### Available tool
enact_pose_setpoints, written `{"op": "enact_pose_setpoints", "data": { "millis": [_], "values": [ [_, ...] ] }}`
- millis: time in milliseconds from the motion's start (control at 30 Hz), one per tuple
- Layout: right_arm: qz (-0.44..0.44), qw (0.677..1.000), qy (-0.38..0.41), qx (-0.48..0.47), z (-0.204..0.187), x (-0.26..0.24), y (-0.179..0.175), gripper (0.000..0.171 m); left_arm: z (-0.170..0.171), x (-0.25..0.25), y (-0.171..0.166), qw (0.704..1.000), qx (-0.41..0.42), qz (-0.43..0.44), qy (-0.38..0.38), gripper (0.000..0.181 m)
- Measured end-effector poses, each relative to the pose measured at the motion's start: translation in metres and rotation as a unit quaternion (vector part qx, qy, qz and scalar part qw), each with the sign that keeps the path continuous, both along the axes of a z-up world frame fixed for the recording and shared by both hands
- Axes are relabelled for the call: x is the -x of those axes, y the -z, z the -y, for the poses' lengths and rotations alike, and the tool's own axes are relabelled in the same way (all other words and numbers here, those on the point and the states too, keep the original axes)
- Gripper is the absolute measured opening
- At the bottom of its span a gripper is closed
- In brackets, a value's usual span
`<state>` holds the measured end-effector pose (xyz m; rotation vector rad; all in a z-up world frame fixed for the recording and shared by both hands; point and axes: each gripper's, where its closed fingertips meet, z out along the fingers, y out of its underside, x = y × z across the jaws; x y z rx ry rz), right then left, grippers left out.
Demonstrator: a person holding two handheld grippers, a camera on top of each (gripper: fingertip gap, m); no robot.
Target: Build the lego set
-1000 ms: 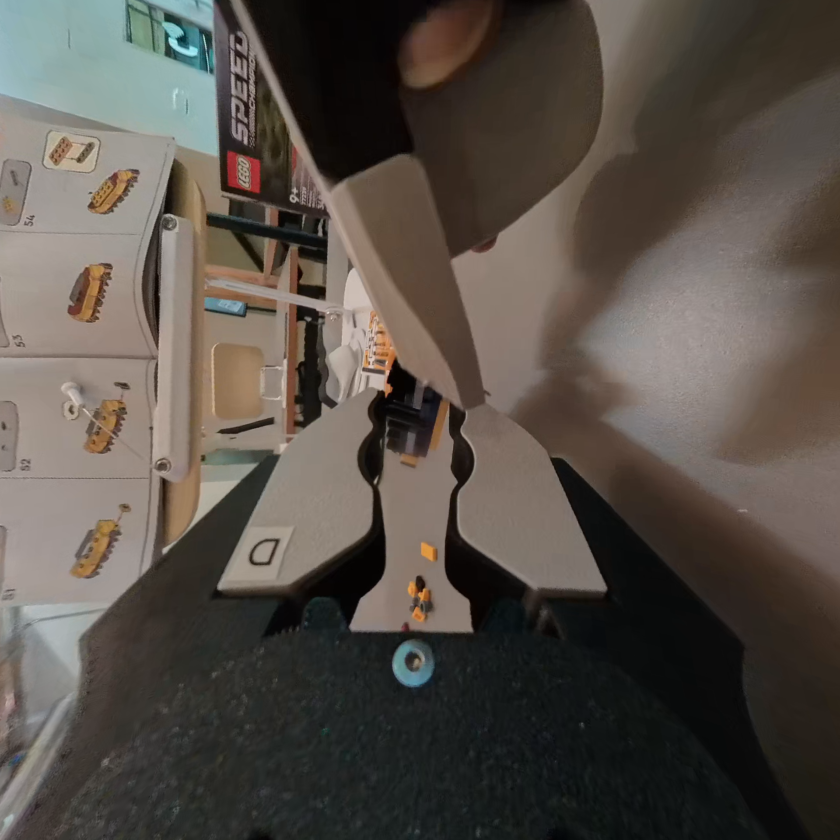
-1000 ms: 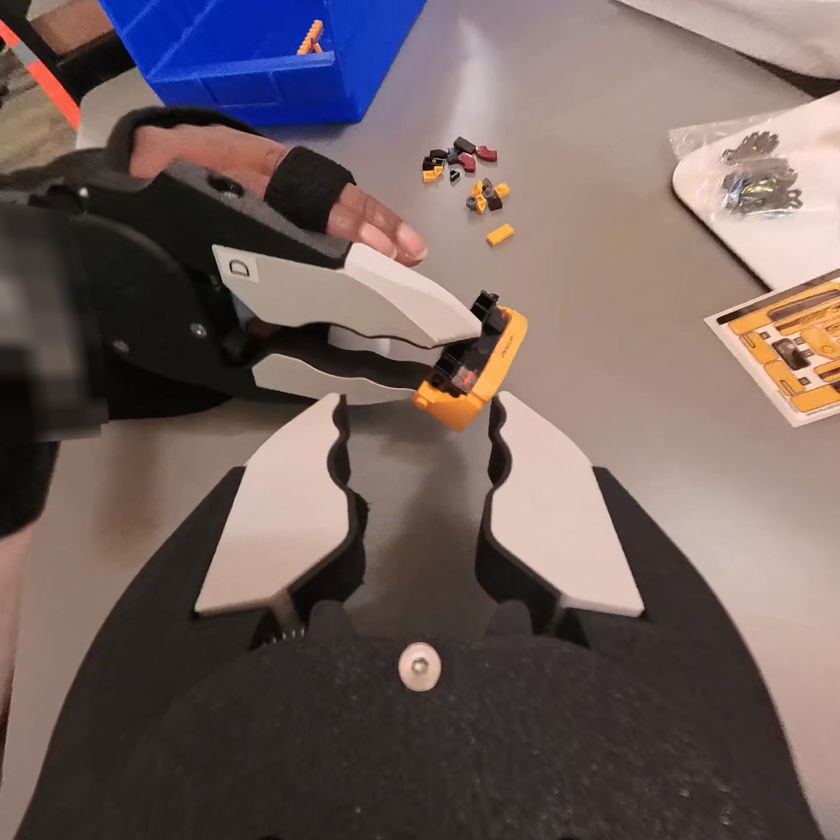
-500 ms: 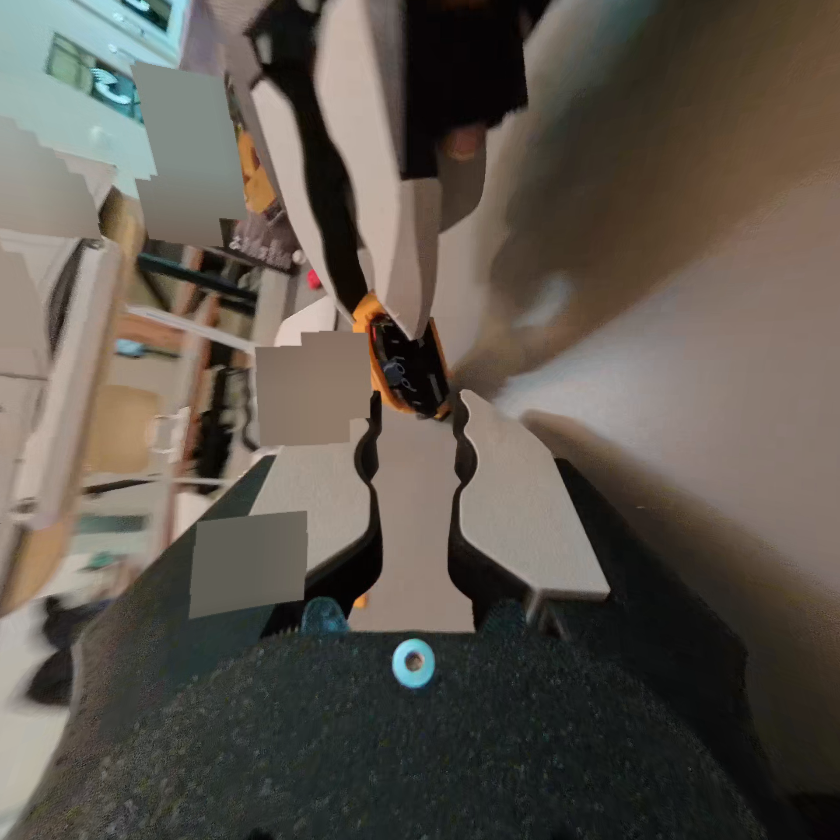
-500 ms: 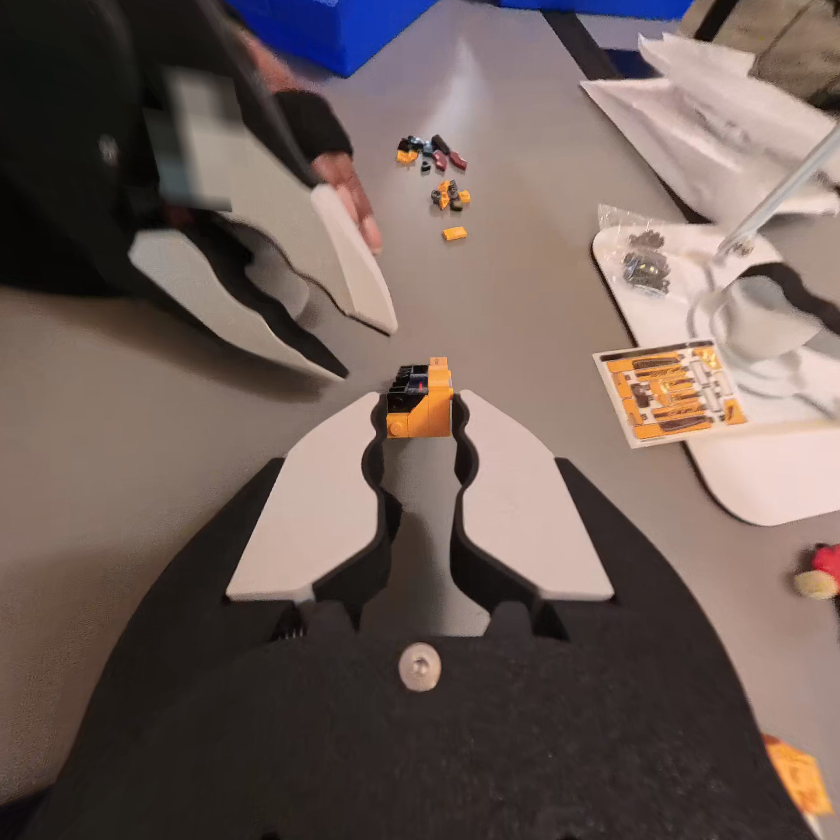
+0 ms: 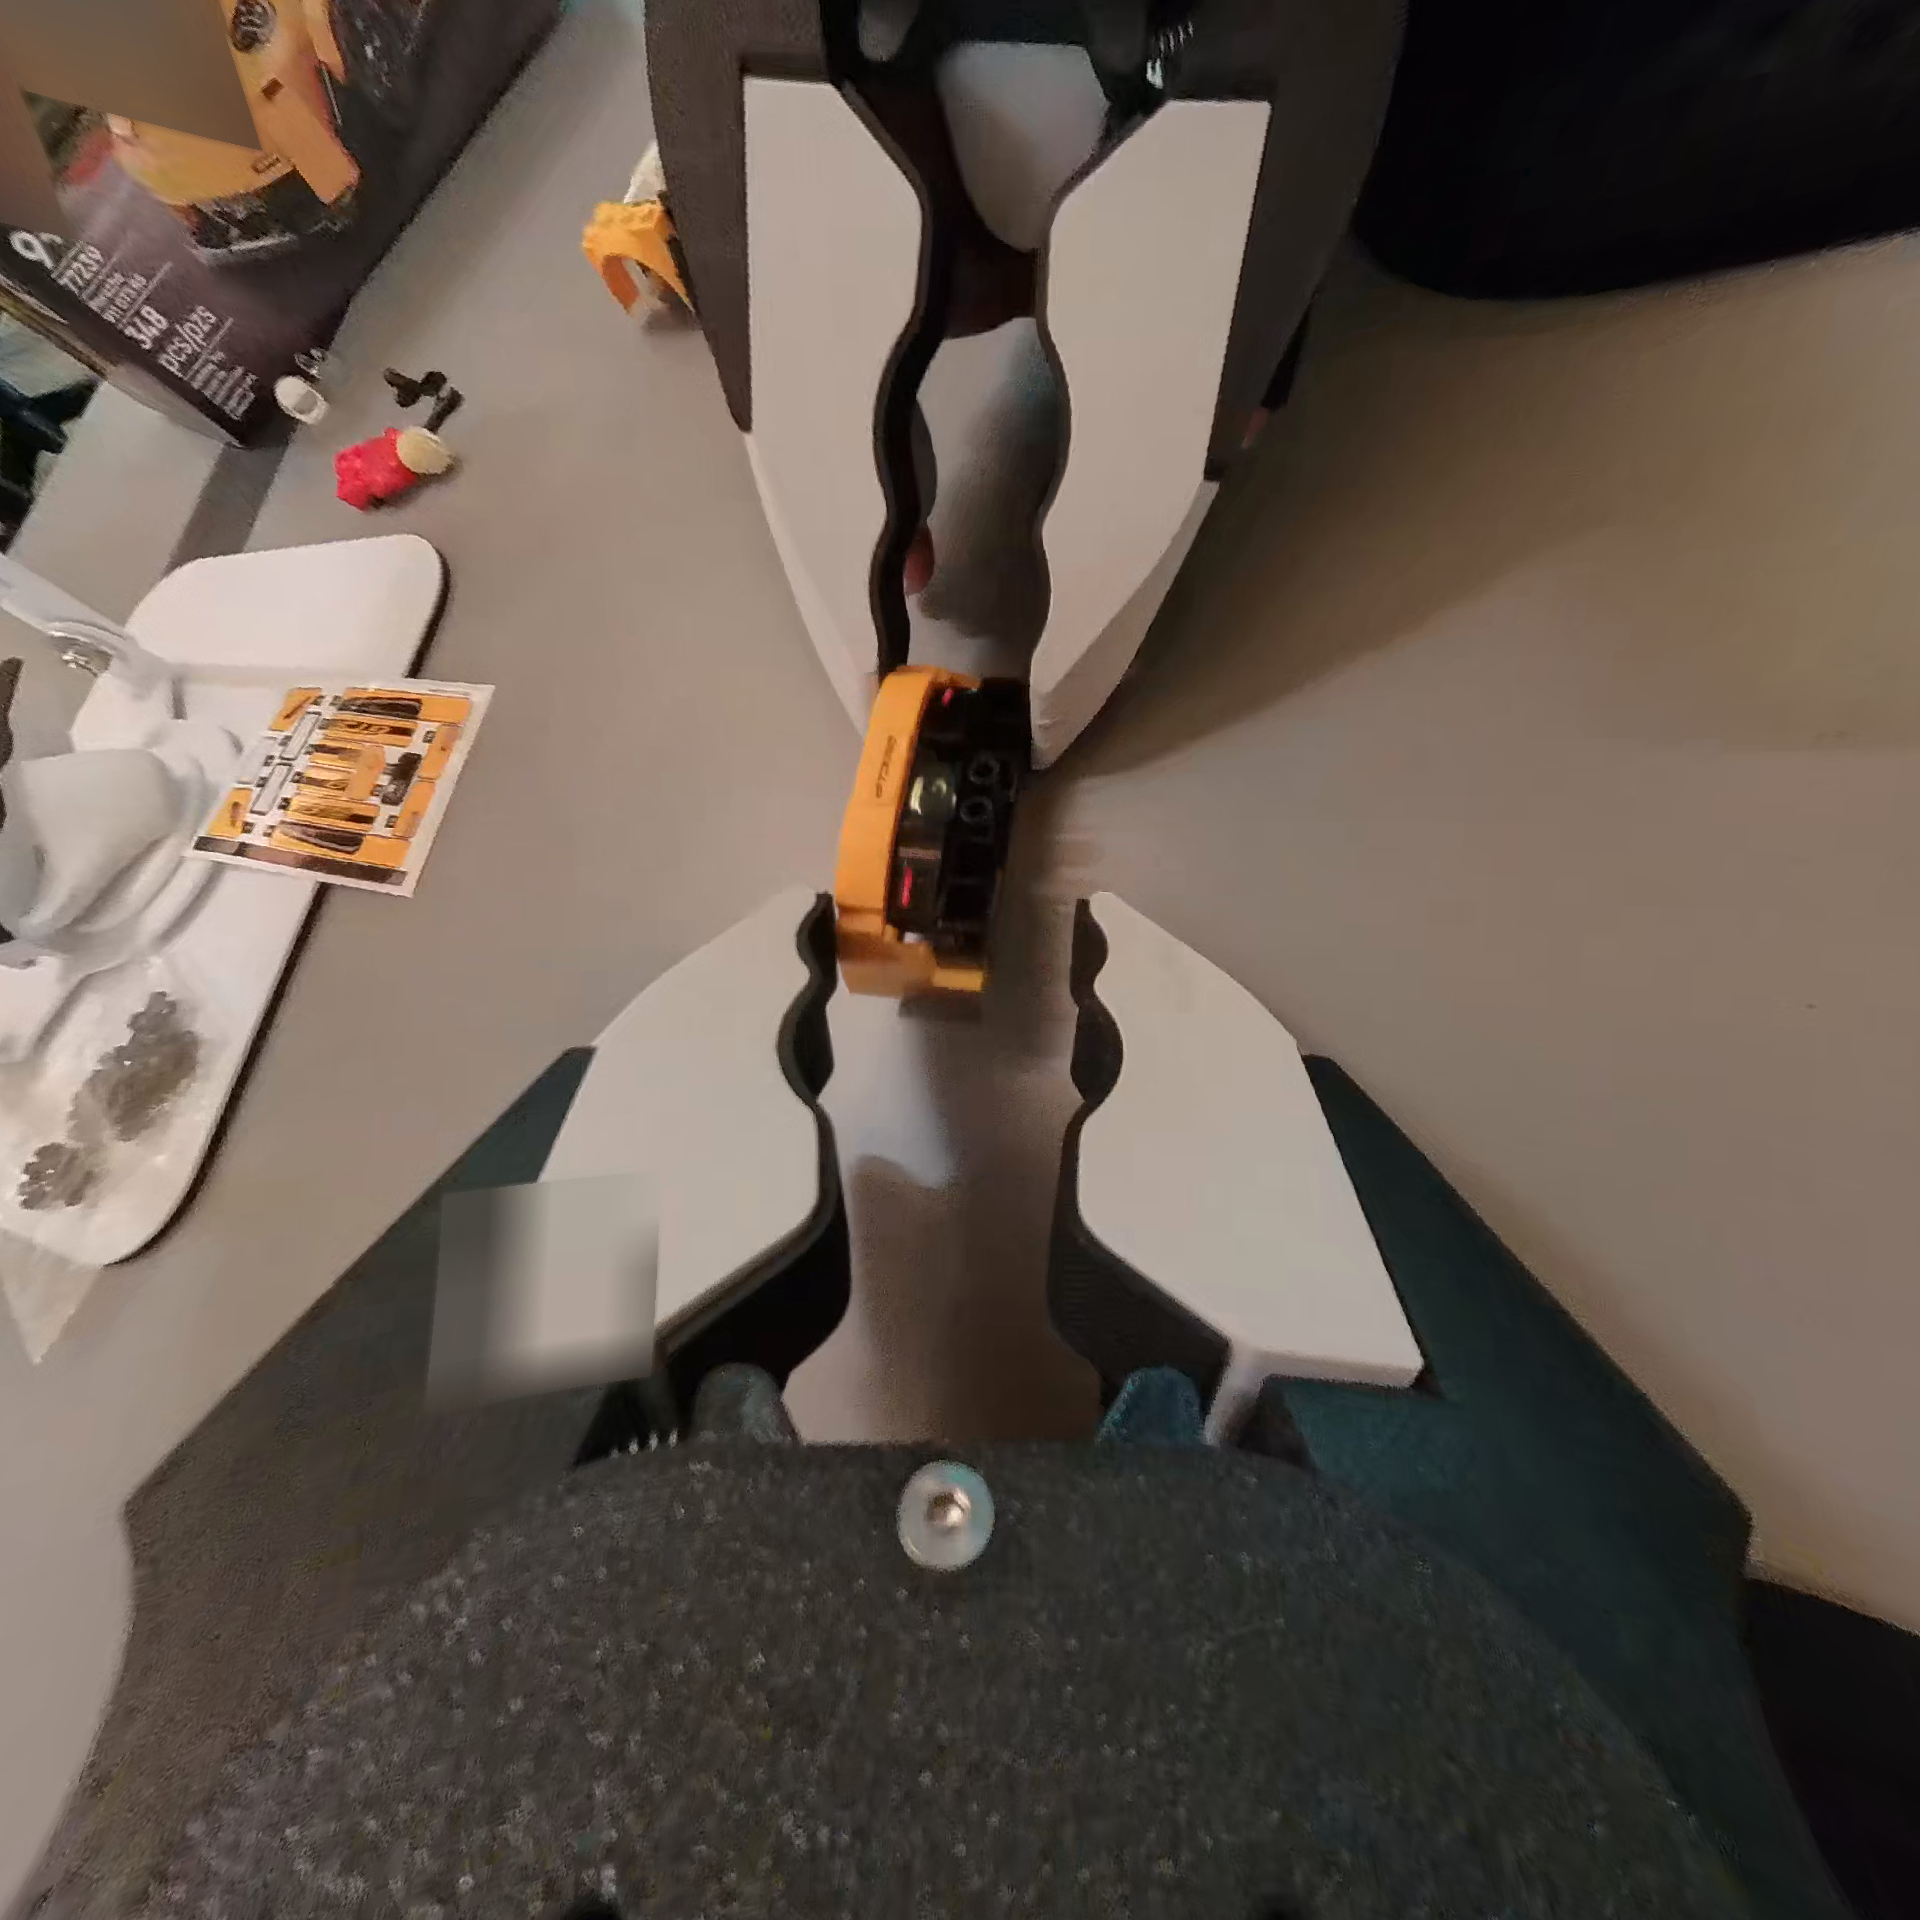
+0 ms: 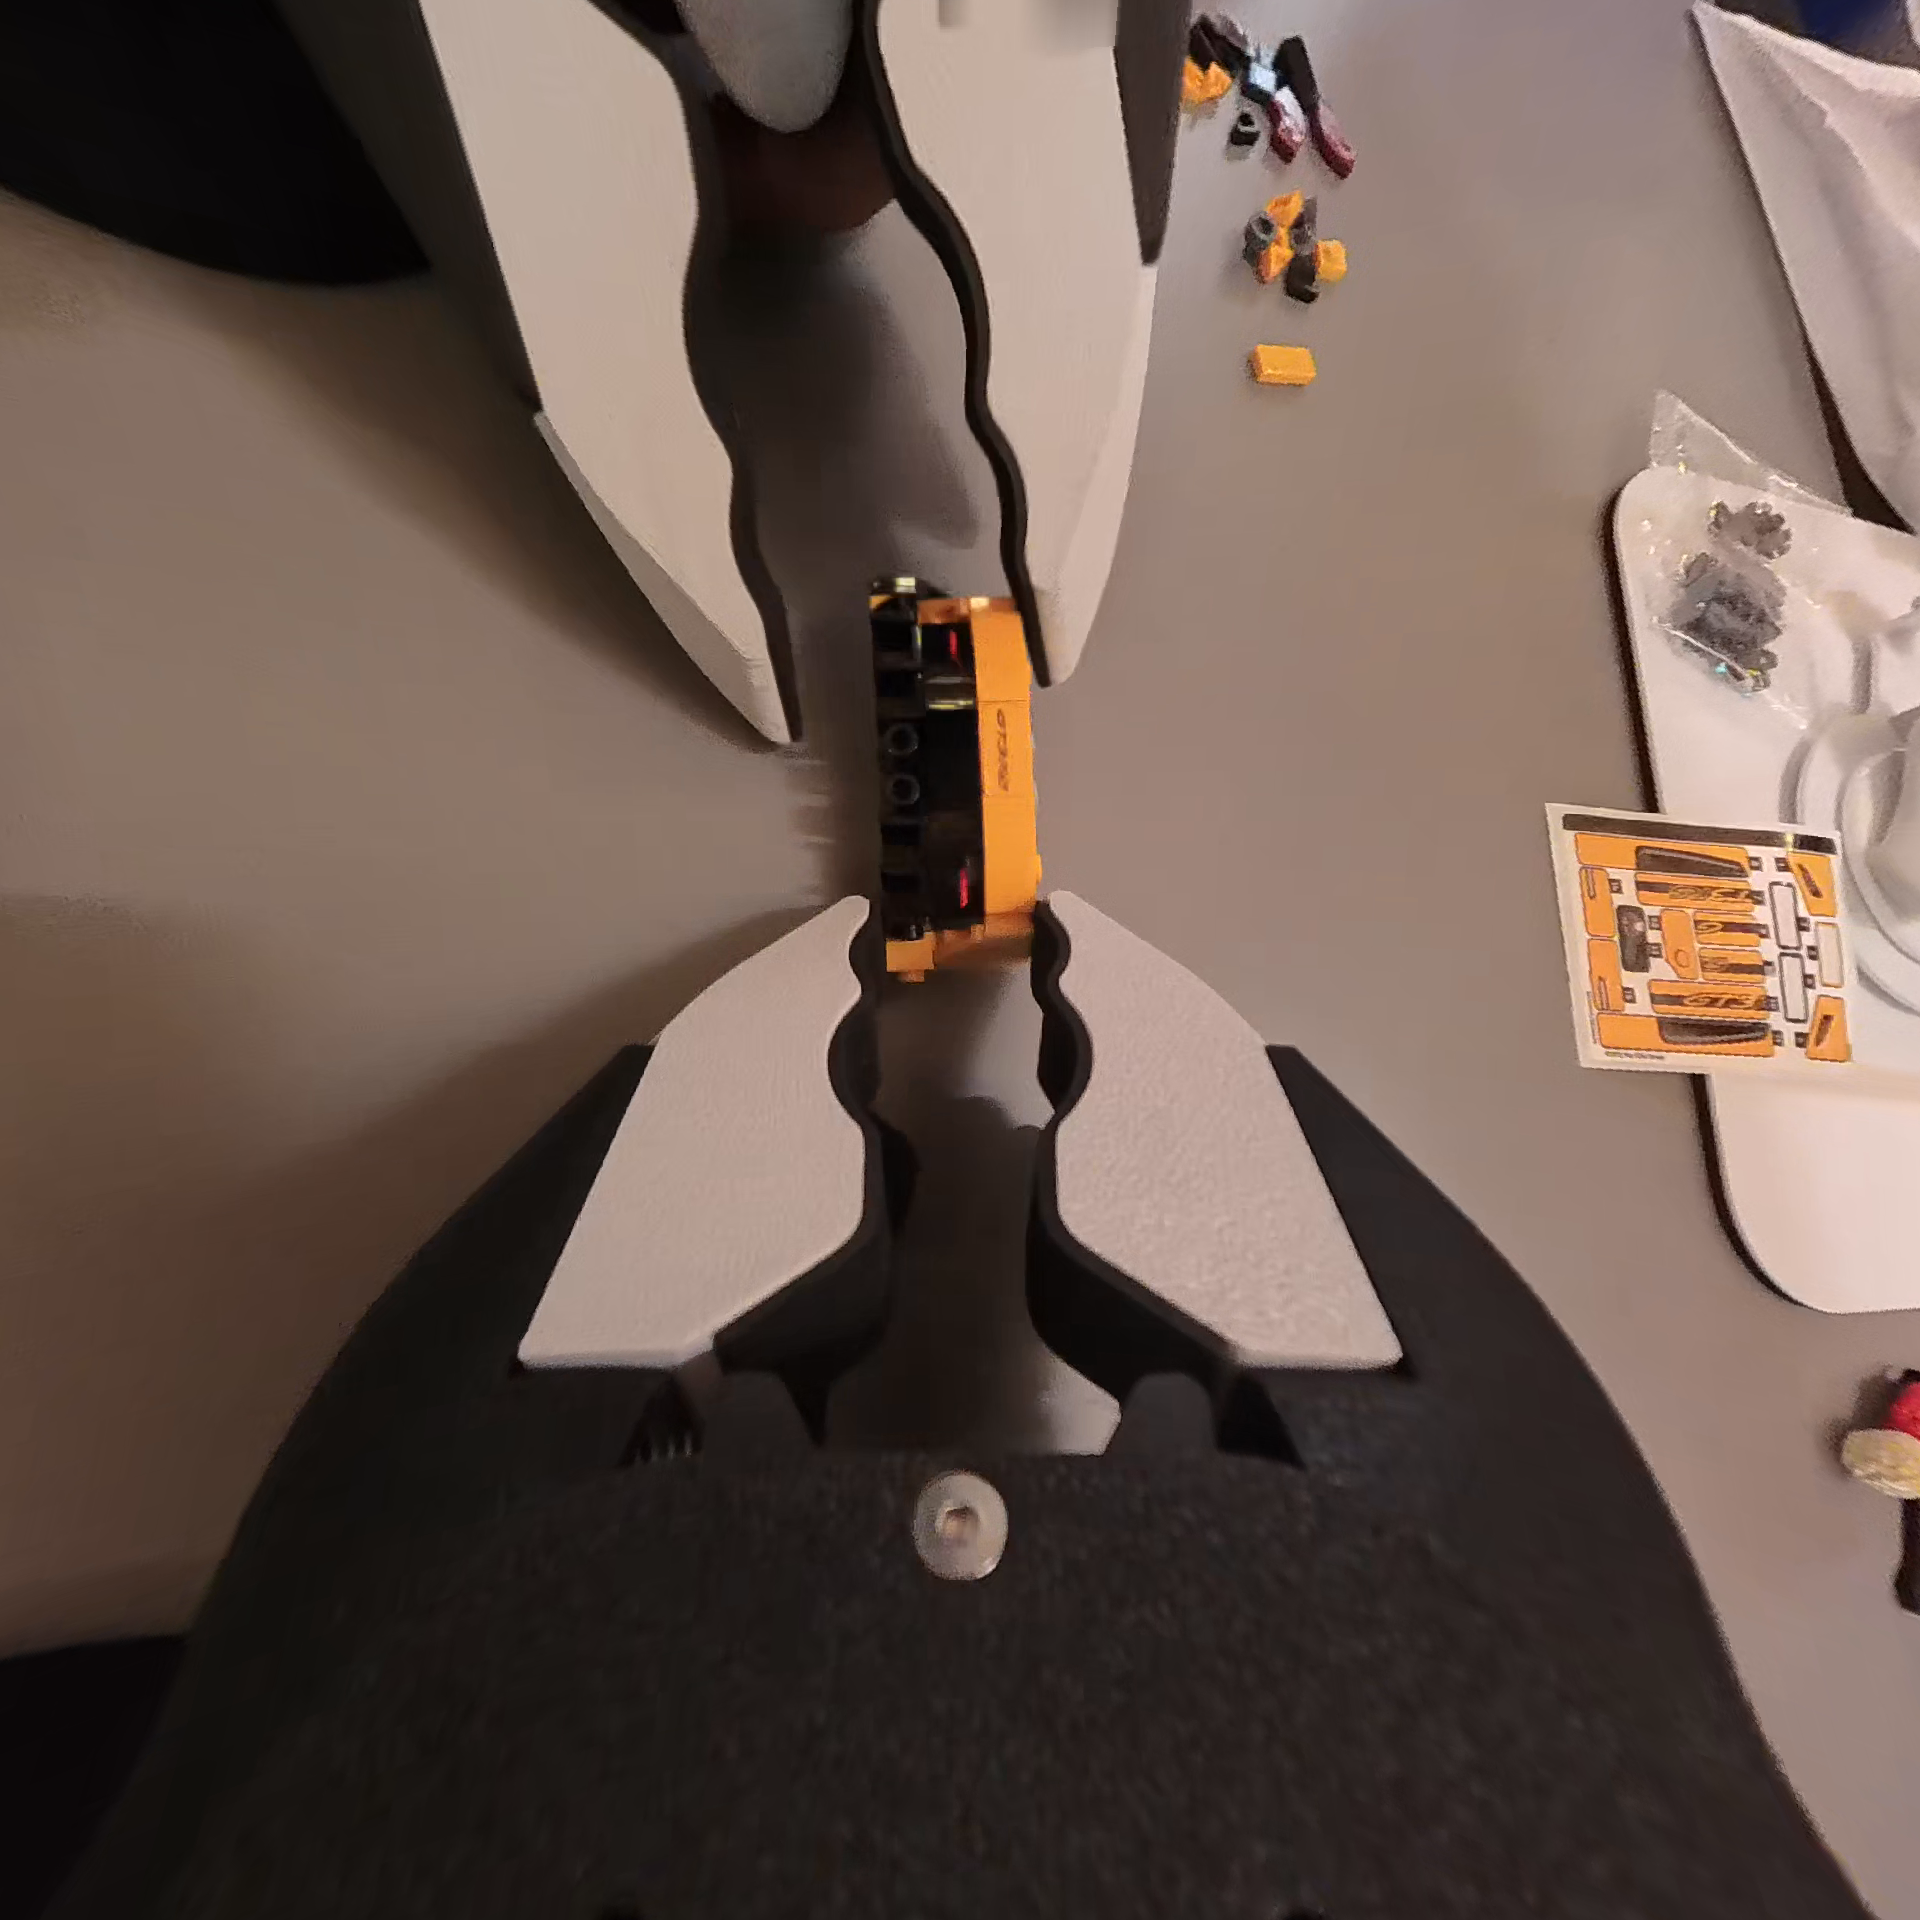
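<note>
An orange and black lego assembly [image 6: 956,790] hangs just above the grey table [image 6: 364,727], between my two grippers, which face each other. My right gripper [image 6: 954,912] is shut on its near end. It also shows at the top of the left wrist view [image 5: 956,701], gripping the assembly [image 5: 925,831]. My left gripper [image 5: 951,909] is open around the other end. Its left fingertip [image 5: 805,920] touches the orange side and the right one stands clear. It also shows at the top of the right wrist view [image 6: 914,696].
An orange sticker sheet [image 6: 1709,935] lies on a white board [image 6: 1829,1195] with a bag of dark pieces [image 6: 1725,592]. Loose small bricks [image 6: 1283,249] lie far right. A red piece [image 5: 390,473], the lego box [image 5: 187,208] and another orange build [image 5: 634,255] sit beyond. Only a small space, under 4 cm, lies between the two pairs of fingers. Left tips and right tips are each some 25 cm from the red piece [image 5: 390,473].
The assembly passed from my left gripper to my right. My left gripper let go, swung away, then came back open around the assembly's far end.
</note>
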<state>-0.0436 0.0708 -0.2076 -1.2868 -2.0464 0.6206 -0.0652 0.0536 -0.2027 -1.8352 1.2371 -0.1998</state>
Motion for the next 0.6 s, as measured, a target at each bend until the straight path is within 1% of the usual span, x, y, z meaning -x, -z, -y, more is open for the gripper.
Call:
{"op": "enact_pose_setpoints", "data": {
  "millis": [67,167,600],
  "values": [
    [-0.001,1.000,-0.002,0.004,0.0011,0.0003,-0.0002,0.028,0.0000,0.0011,0.0011,1.000,0.009,0.003,-0.004,0.040],
    [-0.008,1.000,0.003,0.015,-0.0005,0.0007,-0.0020,0.031,0.0017,0.0019,0.0022,1.000,0.014,-0.001,-0.002,0.030],
    [-0.020,0.999,0.009,0.045,-0.0019,0.0011,-0.0041,0.030,0.0016,0.0050,-0.0018,1.000,0.020,0.015,-0.007,0.031]
  ]
}}
